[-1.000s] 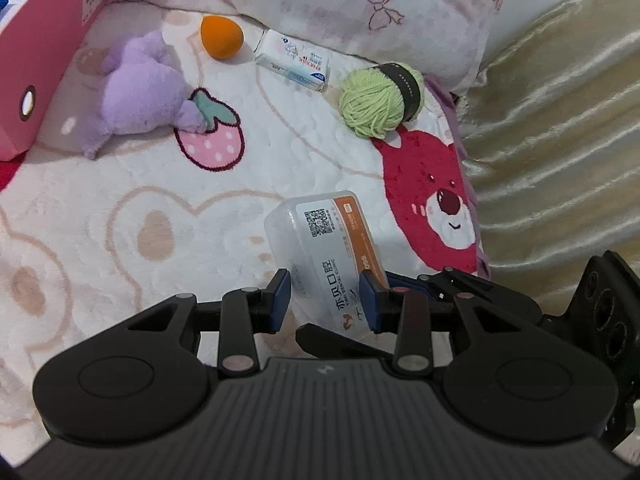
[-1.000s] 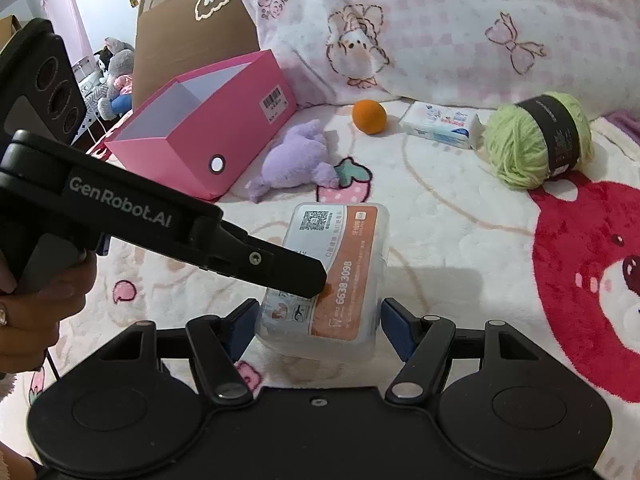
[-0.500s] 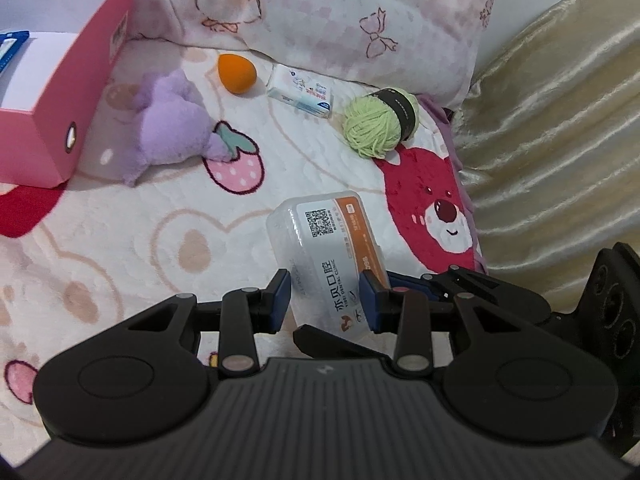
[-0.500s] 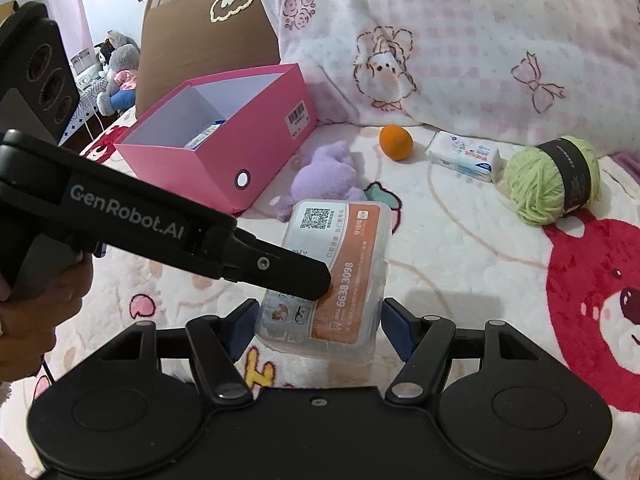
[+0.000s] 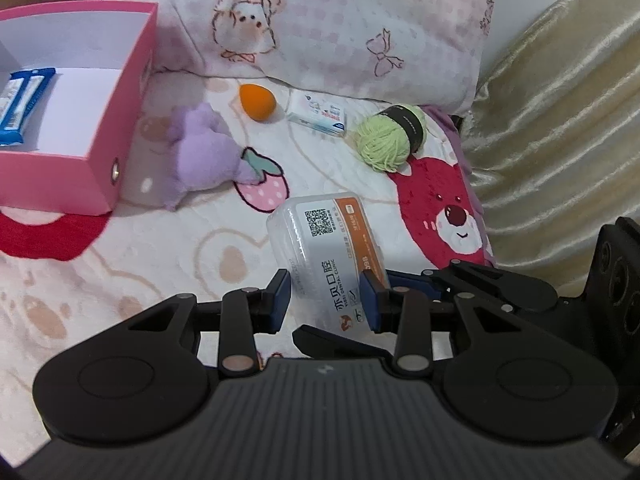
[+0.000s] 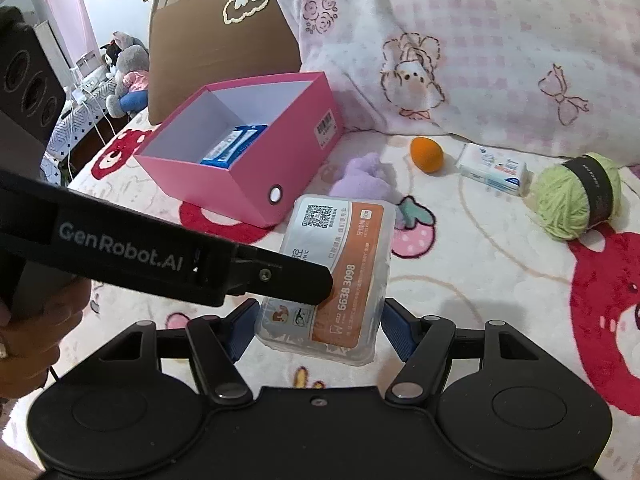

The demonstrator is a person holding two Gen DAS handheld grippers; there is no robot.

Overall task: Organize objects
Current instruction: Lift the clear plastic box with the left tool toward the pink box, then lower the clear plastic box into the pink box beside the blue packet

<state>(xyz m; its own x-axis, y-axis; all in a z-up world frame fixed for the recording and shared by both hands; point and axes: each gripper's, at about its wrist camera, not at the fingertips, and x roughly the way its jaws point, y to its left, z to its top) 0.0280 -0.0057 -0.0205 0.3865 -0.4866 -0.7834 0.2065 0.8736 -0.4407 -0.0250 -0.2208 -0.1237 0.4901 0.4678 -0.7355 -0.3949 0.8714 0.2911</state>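
A translucent plastic box with an orange label hangs above the bed blanket, held by both grippers at once. My left gripper is shut on its near end across the thin side. My right gripper is shut on the same plastic box across its width. The left gripper's black body reaches in from the left in the right wrist view, with a hand on its handle. An open pink box stands at the left with a blue packet inside.
On the blanket lie a purple plush, an orange egg-shaped sponge, a white tissue pack and a green yarn ball. A pink pillow lines the back; a beige curtain hangs at the right.
Both grippers have risen with the plastic box still between them. The bed items now look smaller and lower, and the pink box's inside has come into view.
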